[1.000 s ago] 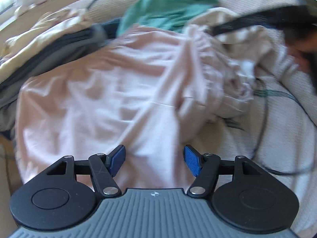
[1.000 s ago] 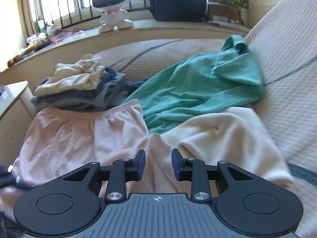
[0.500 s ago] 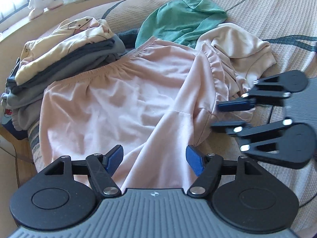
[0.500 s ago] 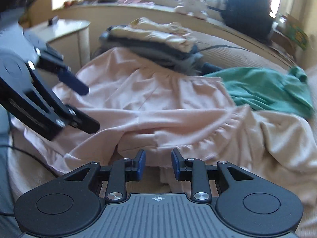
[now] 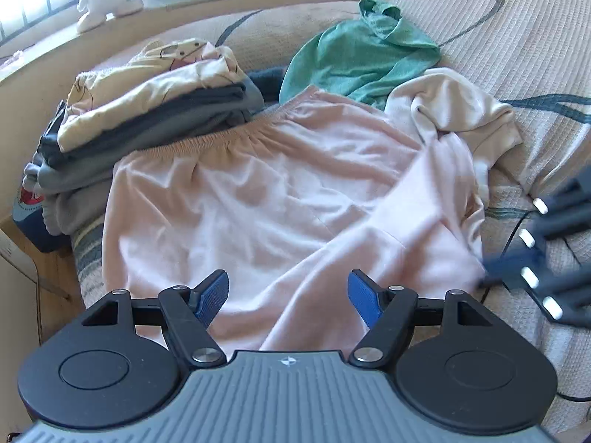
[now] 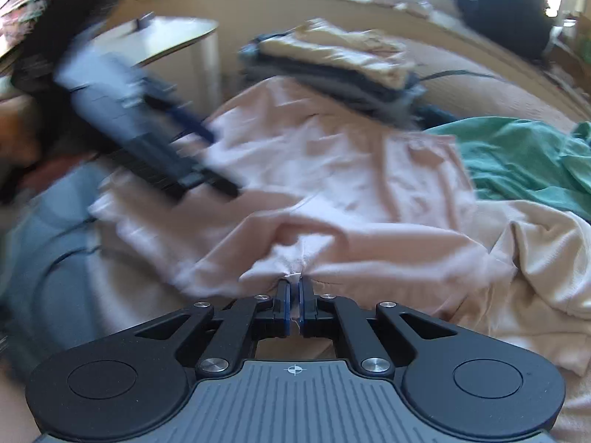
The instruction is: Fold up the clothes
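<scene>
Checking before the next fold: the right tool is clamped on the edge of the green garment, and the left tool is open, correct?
Not quite. The right tool is clamped on the edge of the pink shorts, not the green garment, as the right wrist view shows. The left tool is open.

Daylight scene, fisheye bend at edges.
Window [image 5: 33,3] glare blown out top-left; my right view motion-blurred, worst on the left gripper [image 6: 221,162].

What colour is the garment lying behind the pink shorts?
Green garment, crumpled on the bed beyond the pink shorts; clearest in the left wrist view.
</scene>
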A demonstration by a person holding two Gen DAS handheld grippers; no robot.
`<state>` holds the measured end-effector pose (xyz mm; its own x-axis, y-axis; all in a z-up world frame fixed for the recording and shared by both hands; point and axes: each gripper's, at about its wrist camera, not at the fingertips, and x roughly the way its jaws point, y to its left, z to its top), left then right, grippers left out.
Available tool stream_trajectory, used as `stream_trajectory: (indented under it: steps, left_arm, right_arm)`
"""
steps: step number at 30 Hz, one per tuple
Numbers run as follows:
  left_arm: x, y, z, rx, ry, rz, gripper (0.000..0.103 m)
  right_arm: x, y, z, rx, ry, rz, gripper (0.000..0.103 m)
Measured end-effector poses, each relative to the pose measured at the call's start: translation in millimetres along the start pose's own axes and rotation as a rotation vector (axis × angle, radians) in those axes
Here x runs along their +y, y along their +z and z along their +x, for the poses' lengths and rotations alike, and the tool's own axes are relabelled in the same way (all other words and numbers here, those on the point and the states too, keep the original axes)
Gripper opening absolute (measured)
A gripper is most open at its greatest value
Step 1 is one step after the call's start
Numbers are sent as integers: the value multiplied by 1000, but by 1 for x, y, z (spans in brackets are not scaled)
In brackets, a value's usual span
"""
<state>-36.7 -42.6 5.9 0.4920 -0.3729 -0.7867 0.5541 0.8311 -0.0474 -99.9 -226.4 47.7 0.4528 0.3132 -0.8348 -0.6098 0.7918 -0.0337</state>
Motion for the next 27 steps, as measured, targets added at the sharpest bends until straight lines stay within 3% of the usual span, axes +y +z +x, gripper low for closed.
stream_trajectory:
  steps: [4,7,14,17,19,24,27]
  left_arm:
    - [-4,-3,-9,-11,-20,16,72]
    - [-16,-9,-13,-5,-37,75,74]
    - [-40,-26,-10,42,-46,171,78]
    - [-42,-27,-7,61,-50,178,78]
    - [-46,-26,-6,64,-65,185,78]
    - [-65,-24,-2,67,-110,210,78]
    - [-72,-25,0,66,-102,221,78]
  right_arm:
    - [31,-12,-9,119,128,-66,4]
    - [47,-26,8,192,164,-88,5]
    - [34,-48,49,177,187,140,12]
    - [10,-50,19,122,194,215,18]
    - [-14,-53,-10,50,141,260,25]
    - [-88,-61,-37,-39,-160,409,28]
    - [-131,-69,-22,-71,-161,548,28]
